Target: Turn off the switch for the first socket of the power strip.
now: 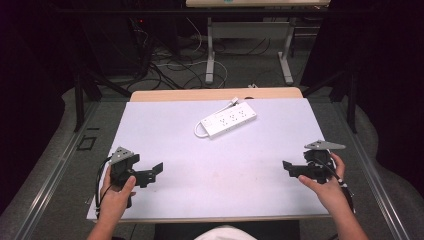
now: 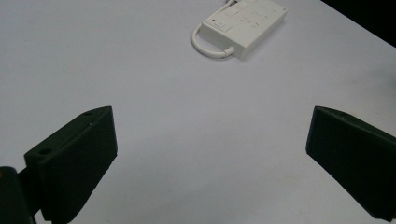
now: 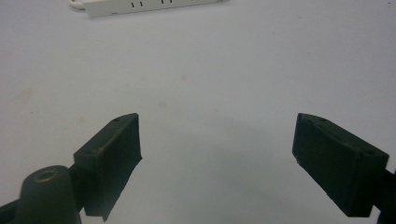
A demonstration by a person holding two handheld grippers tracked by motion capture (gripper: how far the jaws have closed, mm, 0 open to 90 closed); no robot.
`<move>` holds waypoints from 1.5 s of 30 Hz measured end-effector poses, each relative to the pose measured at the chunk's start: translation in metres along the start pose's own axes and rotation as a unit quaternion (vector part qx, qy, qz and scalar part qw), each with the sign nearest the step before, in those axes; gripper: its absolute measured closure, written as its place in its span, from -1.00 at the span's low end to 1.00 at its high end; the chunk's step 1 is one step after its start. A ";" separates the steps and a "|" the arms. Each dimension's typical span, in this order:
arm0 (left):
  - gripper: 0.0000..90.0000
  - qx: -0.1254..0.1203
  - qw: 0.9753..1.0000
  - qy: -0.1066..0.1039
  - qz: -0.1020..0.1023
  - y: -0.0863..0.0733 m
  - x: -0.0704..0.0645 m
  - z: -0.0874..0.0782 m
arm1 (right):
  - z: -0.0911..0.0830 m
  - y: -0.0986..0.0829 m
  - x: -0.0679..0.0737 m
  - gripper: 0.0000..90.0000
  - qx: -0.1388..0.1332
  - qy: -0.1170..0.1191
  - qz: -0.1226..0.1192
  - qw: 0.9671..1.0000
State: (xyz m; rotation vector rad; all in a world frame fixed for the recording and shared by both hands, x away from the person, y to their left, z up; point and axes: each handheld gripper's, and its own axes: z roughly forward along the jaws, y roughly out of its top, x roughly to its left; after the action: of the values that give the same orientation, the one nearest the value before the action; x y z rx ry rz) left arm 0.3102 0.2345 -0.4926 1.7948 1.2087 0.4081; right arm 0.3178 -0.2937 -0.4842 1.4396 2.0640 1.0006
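Note:
A white power strip (image 1: 228, 120) with a short looped cord lies at an angle on the white tabletop (image 1: 215, 160), toward the back middle. The left gripper view has the power strip (image 2: 245, 21) far ahead at upper right; the right gripper view catches the power strip (image 3: 140, 6) at its top edge. My left gripper (image 1: 156, 170) is held low at the front left, jaws wide apart, nothing between them. My right gripper (image 1: 287, 167) is at the front right, also open and empty. Both point inward, well short of the strip.
The tabletop has a wooden edge (image 1: 215, 94) at the back. Beyond it the floor holds desk legs (image 1: 210, 55) and tangled cables (image 1: 170, 70). Dark frame posts (image 1: 79, 95) stand at the table's sides.

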 end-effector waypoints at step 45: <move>-0.93 0.001 1.000 -0.001 -0.002 0.000 0.000 -0.001 | 0.015 0.047 0.013 -0.67 0.090 0.036 -0.058 0.994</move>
State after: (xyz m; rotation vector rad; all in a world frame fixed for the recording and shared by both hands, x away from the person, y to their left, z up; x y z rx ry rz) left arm 0.3094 0.2346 -0.4916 1.7944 1.2118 0.4039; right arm 0.3526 -0.2673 -0.4575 1.3686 2.3126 0.8501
